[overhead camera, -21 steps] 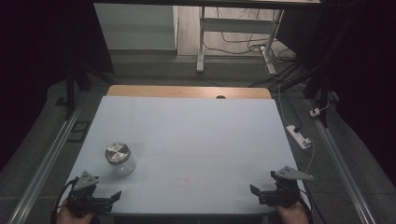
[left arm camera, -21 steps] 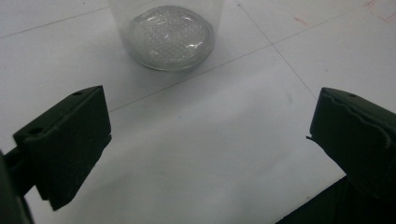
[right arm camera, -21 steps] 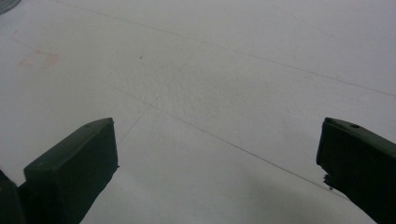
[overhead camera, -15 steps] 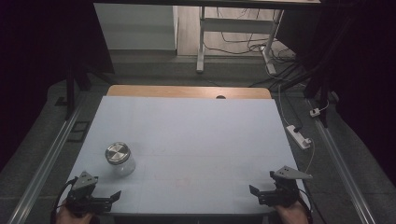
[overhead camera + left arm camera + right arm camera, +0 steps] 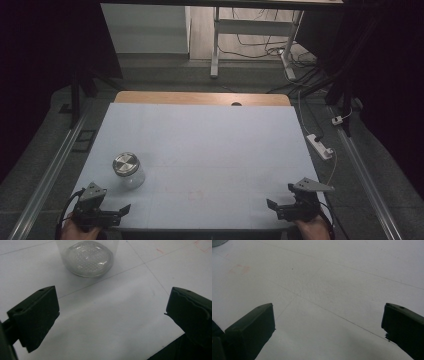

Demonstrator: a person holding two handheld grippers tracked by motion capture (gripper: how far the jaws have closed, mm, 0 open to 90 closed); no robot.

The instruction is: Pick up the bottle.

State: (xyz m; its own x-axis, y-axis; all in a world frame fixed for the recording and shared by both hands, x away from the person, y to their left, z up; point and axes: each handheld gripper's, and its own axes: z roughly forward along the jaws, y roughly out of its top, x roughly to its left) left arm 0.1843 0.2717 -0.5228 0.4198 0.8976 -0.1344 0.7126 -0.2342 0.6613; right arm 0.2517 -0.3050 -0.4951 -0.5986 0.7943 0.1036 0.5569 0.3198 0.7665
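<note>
**Jar waiting, both grippers wide and empty**

You stand at the start of the reach. The jar (image 5: 128, 170) sits upright on the near left part of the worktop (image 5: 210, 145), its metal lid on, just beyond your left gripper (image 5: 120, 212). In the left gripper view the jar's (image 5: 88, 258) glass base lies ahead of the jaws and a little to the left, apart from both. That gripper's jaws stand wide apart with nothing between them. Your right gripper (image 5: 272, 206) rests at the near right edge, well apart from the jar, jaws equally wide and holding nothing; ahead of it lies bare worktop.

The step in hand looks like an approach to the jar. Your next move probably calls for bringing the left gripper forward until the glass body sits squarely between the jaws, then closing below the lid. Glass is smooth and round, so centre it first.
</note>
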